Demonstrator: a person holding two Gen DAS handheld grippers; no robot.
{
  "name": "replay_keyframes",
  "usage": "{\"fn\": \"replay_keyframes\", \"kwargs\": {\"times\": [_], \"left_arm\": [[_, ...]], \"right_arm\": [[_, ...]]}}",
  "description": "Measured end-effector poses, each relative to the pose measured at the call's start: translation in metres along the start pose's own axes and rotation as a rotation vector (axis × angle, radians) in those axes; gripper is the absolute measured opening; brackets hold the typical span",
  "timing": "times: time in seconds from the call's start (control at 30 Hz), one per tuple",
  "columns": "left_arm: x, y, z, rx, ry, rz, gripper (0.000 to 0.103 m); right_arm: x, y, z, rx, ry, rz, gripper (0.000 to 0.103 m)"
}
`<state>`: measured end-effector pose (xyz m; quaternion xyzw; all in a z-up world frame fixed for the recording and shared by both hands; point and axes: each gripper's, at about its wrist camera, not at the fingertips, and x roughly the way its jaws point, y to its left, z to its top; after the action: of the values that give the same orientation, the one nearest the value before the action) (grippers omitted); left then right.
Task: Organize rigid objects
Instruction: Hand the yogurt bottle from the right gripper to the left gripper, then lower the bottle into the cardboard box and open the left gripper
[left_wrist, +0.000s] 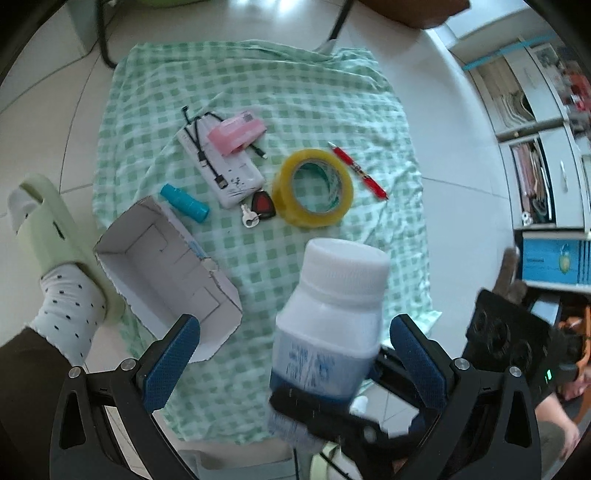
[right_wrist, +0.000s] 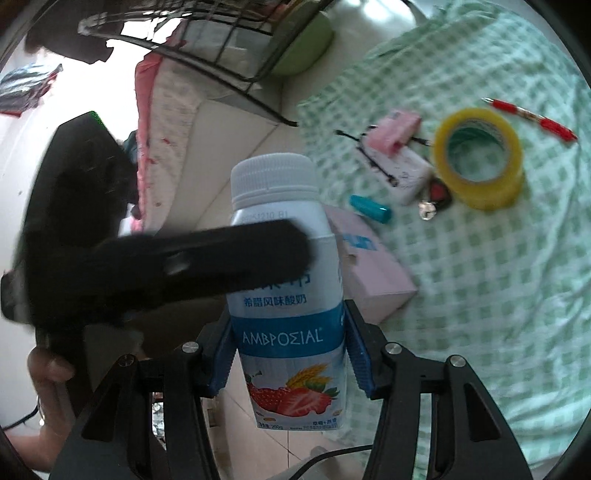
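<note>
The yoghurt bottle (right_wrist: 288, 295) is one of a kind here, white with a ribbed white cap, held upright above the near edge of the green checked cloth (left_wrist: 325, 92). The right hand-held gripper (right_wrist: 290, 354) clamps it between its two blue pads at the blue band. That band reads "AMBROSIAL" in Greek-style letters; above it runs a line of Chinese characters, below it a picture of strawberries and wheat, with "200g" in small print. Faint stamped digits sit under the cap, too blurred to read fully.

The left hand-held gripper (left_wrist: 295, 350) has its fingers spread wide, one on each side of the bottle (left_wrist: 332, 314) and not touching it in its own view; in the right wrist view one black finger (right_wrist: 221, 254) crosses the front of the bottle.

On the cloth lie:
- one open box (left_wrist: 166, 273), white inside, pink outside, with a blue label too blurred to read, to the near left;
- one teal tube (left_wrist: 183, 202) just beyond the box;
- one white power bank (left_wrist: 221, 162) with a black cable (left_wrist: 203, 147) over it;
- one pink pack (left_wrist: 238, 131) on top of the power bank, its print unreadable;
- one key with a black and red fob (left_wrist: 260, 210), beside the power bank;
- one roll of yellow tape (left_wrist: 313, 187), lying flat to the right of the key;
- one red pen (left_wrist: 358, 170), far right of the tape.
</note>
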<state>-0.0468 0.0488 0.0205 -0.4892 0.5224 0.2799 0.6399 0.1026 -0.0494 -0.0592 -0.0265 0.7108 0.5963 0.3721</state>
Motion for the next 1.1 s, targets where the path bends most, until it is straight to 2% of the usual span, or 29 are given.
{"fn": "replay_keyframes", "kwargs": {"times": [0.03, 0.1, 0.13, 0.27, 0.33, 0.4, 0.47, 0.6, 0.7, 0.8, 0.97, 1.1], "left_arm": [[0.000, 0.003, 0.000, -0.019, -0.001, -0.012, 0.101], [-0.004, 0.008, -0.001, -0.050, -0.016, -0.069, 0.076], [-0.006, 0.009, -0.002, -0.056, -0.023, -0.093, 0.051], [-0.024, 0.009, -0.009, -0.012, -0.112, -0.050, 0.052], [-0.035, 0.012, -0.012, -0.008, -0.160, -0.048, 0.051], [-0.050, 0.020, -0.017, -0.024, -0.217, -0.055, 0.051], [-0.062, 0.032, -0.023, -0.047, -0.258, -0.046, 0.050], [-0.075, 0.049, -0.034, -0.063, -0.318, 0.070, 0.048], [-0.063, 0.060, -0.034, -0.101, -0.312, 0.120, 0.048], [-0.048, 0.068, -0.030, -0.124, -0.290, 0.177, 0.048], [-0.032, 0.072, -0.015, -0.204, -0.226, 0.172, 0.047], [-0.018, 0.077, -0.003, -0.232, -0.179, 0.231, 0.047]], "right_arm": [[0.005, -0.001, -0.005, -0.011, 0.002, 0.004, 0.055], [0.006, 0.007, -0.007, -0.030, 0.005, 0.010, 0.055], [0.009, 0.007, -0.007, -0.035, 0.009, 0.014, 0.055], [0.019, 0.020, -0.001, -0.051, 0.005, 0.023, 0.055], [0.020, 0.026, 0.002, -0.037, 0.019, 0.010, 0.059], [0.023, 0.028, 0.001, -0.037, 0.032, -0.031, 0.071], [0.027, 0.028, -0.003, -0.054, 0.033, -0.032, 0.073], [0.048, 0.009, -0.012, 0.033, 0.113, -0.068, 0.073], [0.059, -0.002, -0.022, 0.038, 0.172, -0.157, 0.073], [0.069, -0.010, -0.030, 0.017, 0.244, -0.289, 0.073], [0.067, -0.027, -0.036, 0.064, 0.254, -0.348, 0.073], [0.056, -0.038, -0.035, 0.102, 0.237, -0.369, 0.073]]}}
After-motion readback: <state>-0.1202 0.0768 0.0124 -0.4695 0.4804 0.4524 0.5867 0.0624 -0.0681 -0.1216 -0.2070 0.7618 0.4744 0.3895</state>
